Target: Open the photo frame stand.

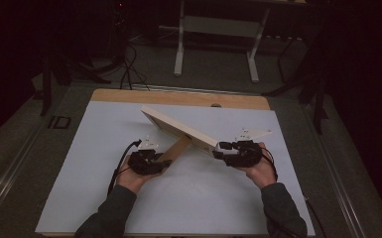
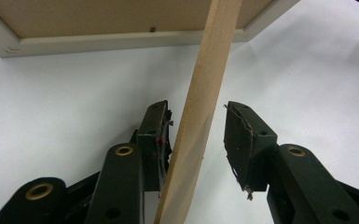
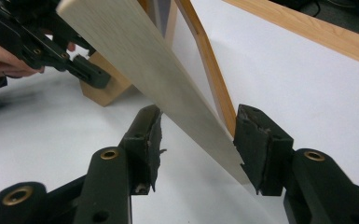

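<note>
Both forearms in dark sleeves come in low over the table (image 1: 79,148) and angle inward toward each other. The left hand (image 1: 129,178) holds the left gripper (image 2: 198,140) near the table's middle, pointing forward and to the right, its fingers (image 2: 155,135) standing apart with a clear gap on one side. The right hand (image 1: 262,171) holds the right gripper (image 3: 198,140) to the right of that, aimed leftward, its fingers (image 3: 261,144) spread wide. Cables trail back from each gripper along the wrists.

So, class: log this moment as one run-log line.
left claw: open around wooden prop leg | right claw: open at picture frame corner | frame propped tilted on white table
</note>
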A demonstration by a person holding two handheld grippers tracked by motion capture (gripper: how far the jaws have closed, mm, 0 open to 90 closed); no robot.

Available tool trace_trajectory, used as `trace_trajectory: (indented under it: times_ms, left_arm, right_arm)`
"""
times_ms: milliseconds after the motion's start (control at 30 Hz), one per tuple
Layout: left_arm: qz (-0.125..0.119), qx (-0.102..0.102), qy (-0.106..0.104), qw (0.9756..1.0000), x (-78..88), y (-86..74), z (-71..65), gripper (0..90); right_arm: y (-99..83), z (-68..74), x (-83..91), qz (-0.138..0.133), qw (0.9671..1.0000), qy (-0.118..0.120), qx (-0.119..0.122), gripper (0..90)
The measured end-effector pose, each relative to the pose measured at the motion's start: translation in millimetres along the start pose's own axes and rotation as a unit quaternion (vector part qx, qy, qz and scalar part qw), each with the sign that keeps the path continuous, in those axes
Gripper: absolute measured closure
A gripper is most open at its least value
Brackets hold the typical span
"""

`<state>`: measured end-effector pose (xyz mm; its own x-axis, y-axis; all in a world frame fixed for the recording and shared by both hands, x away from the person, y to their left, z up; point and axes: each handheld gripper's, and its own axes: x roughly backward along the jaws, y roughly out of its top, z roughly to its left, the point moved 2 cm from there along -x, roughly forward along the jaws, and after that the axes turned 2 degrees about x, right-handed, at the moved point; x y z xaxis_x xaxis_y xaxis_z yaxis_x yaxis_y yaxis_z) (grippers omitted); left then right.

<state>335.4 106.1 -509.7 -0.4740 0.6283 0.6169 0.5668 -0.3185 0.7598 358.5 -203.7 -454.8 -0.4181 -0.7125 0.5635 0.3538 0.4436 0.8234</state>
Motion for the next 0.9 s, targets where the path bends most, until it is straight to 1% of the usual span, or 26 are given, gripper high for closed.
trace_trajectory:
  times_ms: [33, 100, 167, 200, 233, 333, 433, 467, 567, 600, 667, 733, 767, 900]
  left_arm:
    - [0.000, 0.000, 0.000, 1.0000, 0.0, 0.0, 0.0, 61.5]
    - [-0.012, 0.003, -0.007, 0.9999, 5.7, 1.3, 0.7, 61.9]
    - [-0.020, 0.005, -0.010, 0.9997, 10.0, 2.3, 0.7, 61.9]
    - [-0.020, 0.005, -0.010, 0.9997, 10.0, 2.3, 0.7, 61.9]
    - [-0.025, 0.006, -0.013, 0.9996, 14.2, 3.2, 1.2, 62.0]
    - [-0.035, 0.007, -0.015, 0.9993, 20.4, 4.4, 2.0, 62.0]
    - [-0.039, 0.007, -0.014, 0.9991, 24.0, 5.6, 2.7, 62.4]
    - [-0.044, 0.007, -0.013, 0.9989, 27.8, 7.3, 3.3, 62.5]
    - [-0.049, 0.006, -0.012, 0.9987, 31.5, 9.5, 3.1, 62.5]
    - [-0.054, 0.002, -0.009, 0.9985, 35.0, 11.7, 3.2, 62.5]
    - [-0.058, 0.001, -0.008, 0.9983, 38.1, 13.9, 3.7, 62.5]
    - [-0.061, 0.001, -0.002, 0.9982, 40.5, 16.0, 4.5, 62.5]
    - [-0.062, 0.003, -0.003, 0.9980, 41.4, 17.0, 5.0, 62.5]
    - [-0.062, 0.006, 0.000, 0.9980, 43.1, 20.7, 6.8, 65.4]
  right_arm:
    - [0.0, 0.0, 0.0, 0.000, 1.0000, 0.000, 0.000, 50.8]
    - [-2.3, -2.1, 1.8, 0.001, 1.0000, -0.001, -0.004, 51.2]
    - [-4.2, -3.4, 2.8, 0.002, 1.0000, -0.001, -0.006, 51.2]
    - [-4.2, -3.4, 2.8, 0.002, 1.0000, -0.001, -0.006, 51.2]
    - [-6.0, -4.1, 3.3, 0.004, 1.0000, -0.002, -0.007, 51.6]
    - [-8.4, -5.8, 4.3, 0.005, 0.9999, -0.004, -0.008, 52.9]
    - [-10.0, -8.2, 7.0, 0.004, 0.9999, -0.007, -0.013, 54.8]
    - [-10.3, -8.9, 7.8, 0.004, 0.9998, -0.009, -0.016, 55.5]
    - [-10.2, -10.9, 10.0, 0.001, 0.9998, -0.013, -0.017, 58.9]
    - [-10.1, -11.4, 10.8, 0.001, 0.9997, -0.014, -0.018, 60.5]
    - [-10.4, -12.7, 11.9, -0.001, 0.9997, -0.013, -0.020, 64.8]
    - [-11.1, -14.0, 12.9, -0.002, 0.9996, -0.015, -0.023, 67.4]
    - [-11.5, -15.0, 13.1, -0.003, 0.9996, -0.015, -0.025, 68.5]
    - [-12.2, -17.6, 13.3, -0.006, 0.9988, -0.033, -0.035, 74.0]
